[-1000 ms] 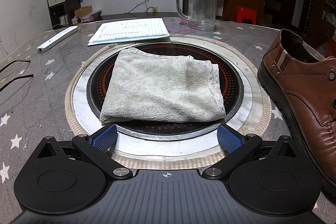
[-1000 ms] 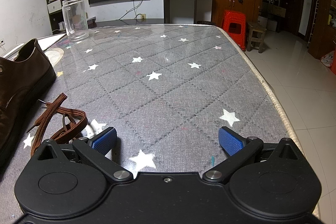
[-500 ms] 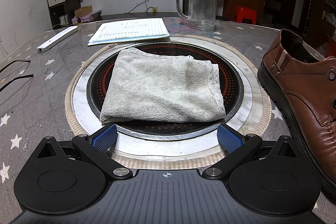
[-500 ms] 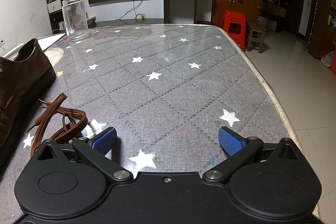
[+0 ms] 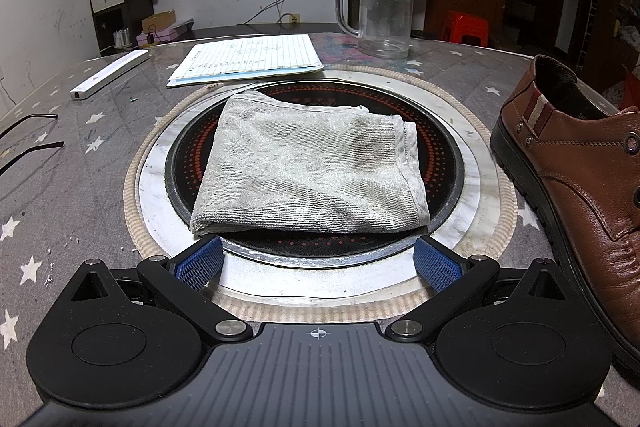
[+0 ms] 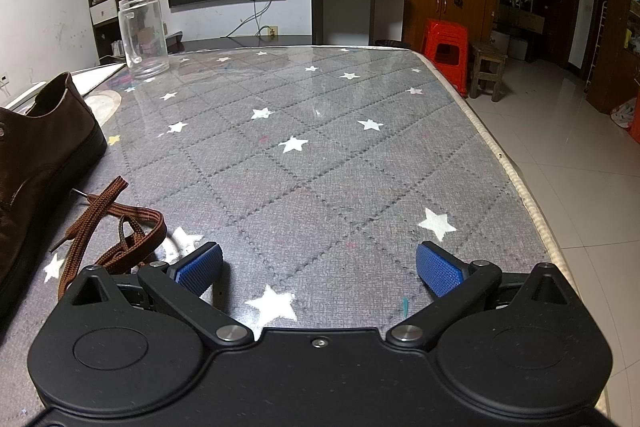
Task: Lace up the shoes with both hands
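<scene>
Shoelace (image 6: 108, 227) lies loose and limp on the table (image 6: 320, 155) beside the stiff leather shoe (image 5: 580, 179); best pinched near its tip. Left gripper (image 5: 318, 263) and right gripper (image 6: 320, 269): jaws spread, empty.

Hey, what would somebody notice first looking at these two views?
A brown leather shoe with empty eyelets stands right of a grey towel folded on a round hotplate. In the right wrist view, the loose brown lace lies coiled beside the shoe, just left of the right gripper, jaws wide open.
</scene>
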Action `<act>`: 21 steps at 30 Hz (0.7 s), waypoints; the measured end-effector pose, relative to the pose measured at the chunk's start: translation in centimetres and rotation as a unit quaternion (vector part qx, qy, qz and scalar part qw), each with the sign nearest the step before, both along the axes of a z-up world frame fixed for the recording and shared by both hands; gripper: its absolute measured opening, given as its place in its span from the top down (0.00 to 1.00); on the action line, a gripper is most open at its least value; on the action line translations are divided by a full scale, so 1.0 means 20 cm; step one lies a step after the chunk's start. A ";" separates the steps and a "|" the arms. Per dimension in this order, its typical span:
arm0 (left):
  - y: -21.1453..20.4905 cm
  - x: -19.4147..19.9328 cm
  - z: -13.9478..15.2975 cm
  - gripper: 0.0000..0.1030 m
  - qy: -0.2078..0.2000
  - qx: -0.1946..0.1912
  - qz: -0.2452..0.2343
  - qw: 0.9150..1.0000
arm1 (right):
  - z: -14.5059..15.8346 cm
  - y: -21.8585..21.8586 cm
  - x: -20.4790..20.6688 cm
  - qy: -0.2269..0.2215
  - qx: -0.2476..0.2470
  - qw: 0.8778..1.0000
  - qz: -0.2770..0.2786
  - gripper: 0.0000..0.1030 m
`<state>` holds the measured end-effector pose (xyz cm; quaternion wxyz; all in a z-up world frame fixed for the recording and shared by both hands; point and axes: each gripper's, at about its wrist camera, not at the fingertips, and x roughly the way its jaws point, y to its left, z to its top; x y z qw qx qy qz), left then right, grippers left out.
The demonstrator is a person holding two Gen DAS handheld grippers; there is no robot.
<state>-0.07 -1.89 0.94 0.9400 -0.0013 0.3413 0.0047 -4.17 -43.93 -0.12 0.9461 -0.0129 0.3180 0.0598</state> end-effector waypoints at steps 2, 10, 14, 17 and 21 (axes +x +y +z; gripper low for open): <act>0.00 0.00 0.00 0.00 0.000 0.000 0.000 1.000 | 0.00 0.00 0.00 0.000 0.000 1.000 0.000 0.00; 0.00 0.00 0.00 0.00 0.000 0.000 0.000 1.000 | 0.00 0.00 0.00 0.000 0.000 1.000 0.000 0.00; 0.00 0.00 0.00 0.00 0.000 0.000 0.000 1.000 | 0.00 0.00 0.00 0.000 0.000 1.000 0.000 0.00; 0.00 0.00 0.00 0.00 0.000 0.000 0.000 1.000 | 0.00 0.00 0.00 0.000 0.000 1.000 0.000 0.00; 0.00 0.00 0.00 0.00 0.000 0.000 0.000 1.000 | 0.00 0.00 -0.01 0.000 0.000 1.000 0.000 0.00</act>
